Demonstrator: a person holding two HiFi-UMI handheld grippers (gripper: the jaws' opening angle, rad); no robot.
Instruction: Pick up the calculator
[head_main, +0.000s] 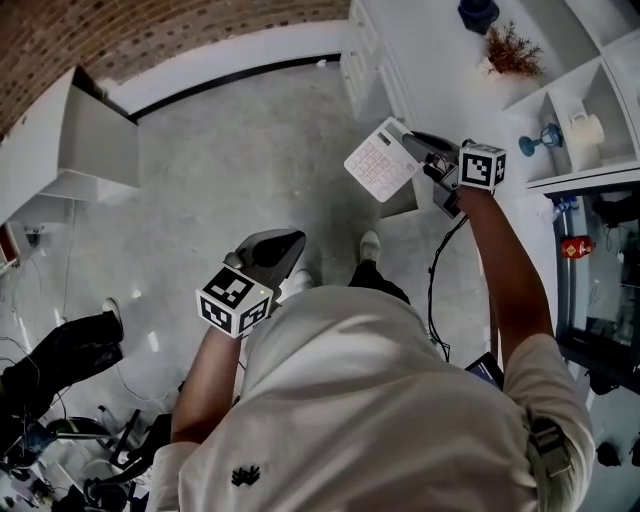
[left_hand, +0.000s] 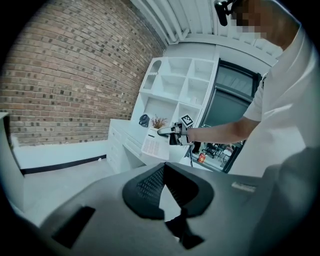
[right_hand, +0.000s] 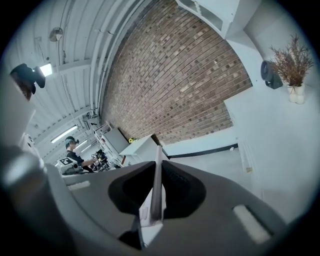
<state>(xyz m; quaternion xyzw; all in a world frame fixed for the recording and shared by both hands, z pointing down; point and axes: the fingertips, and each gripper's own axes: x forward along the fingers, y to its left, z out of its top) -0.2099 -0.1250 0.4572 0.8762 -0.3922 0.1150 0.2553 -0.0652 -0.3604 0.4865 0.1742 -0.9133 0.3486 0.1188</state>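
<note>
Seen from above, a person in a white shirt stands on a pale grey floor (head_main: 230, 170), a gripper in each hand.

The right gripper (head_main: 420, 145) is held out at arm's length. Its fingers pinch one edge of a white calculator (head_main: 380, 160), which is off any surface, keys facing up. Most of the calculator juts past the fingertips over open floor. On the far side of the fingers, the drawer fronts of a white table (head_main: 375, 60) run close by. A dried plant (head_main: 510, 50) stands on the table top well beyond them.

In the right gripper view the calculator (right_hand: 157, 195) shows edge-on, a thin white slab clamped between the two dark pads (nothing else is between them). Bare floor and a brick wall (right_hand: 190, 85) lie ahead.

The left gripper (head_main: 290, 240) sits low beside the person's hip. Its fingers are pressed together at the tips and hold nothing. Open floor spreads ahead of them and to their left. From the left gripper view, the calculator (left_hand: 152, 145) hangs well beyond its fingertips, in front of white shelves (left_hand: 175, 85).
</note>
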